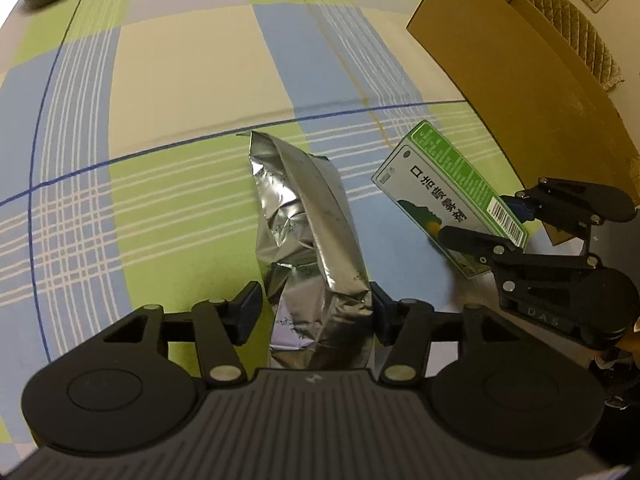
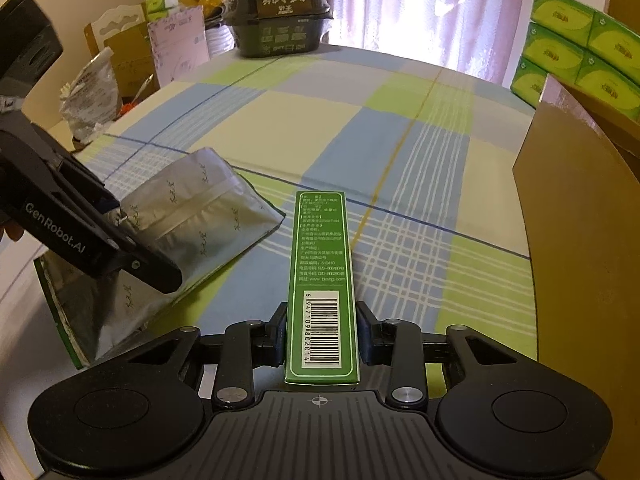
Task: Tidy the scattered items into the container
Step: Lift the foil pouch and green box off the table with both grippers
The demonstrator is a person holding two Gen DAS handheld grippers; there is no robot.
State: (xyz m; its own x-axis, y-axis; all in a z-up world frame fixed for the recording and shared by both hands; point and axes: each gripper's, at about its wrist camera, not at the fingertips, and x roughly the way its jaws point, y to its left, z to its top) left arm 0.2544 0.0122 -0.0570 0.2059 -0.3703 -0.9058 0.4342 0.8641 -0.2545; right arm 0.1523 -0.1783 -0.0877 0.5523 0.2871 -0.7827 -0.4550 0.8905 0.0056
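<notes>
The left tongs point forward and slightly down over the tabletop, their two pads set either side of the near end of a crumpled foil pouch. The right pad touches the foil; the left pad looks a little clear of it, so whether the pouch is truly pinched cannot be told. In the right wrist view the same tongs come in from the left edge, angled down onto the pouch, whose far end lies flat on the checked cloth while its near end rises toward the tongs. The right tongs are level, aimed along the tabletop, and pressed in on the long sides of a narrow green box, barcode face up. That box sits tilted, just right of the pouch, with the right tongs clamped on its near end. A cardboard carton stands at the tabletop's right edge, close beside the box. A dark food tub rests at the far edge, and green tissue packs are stacked behind the carton.
</notes>
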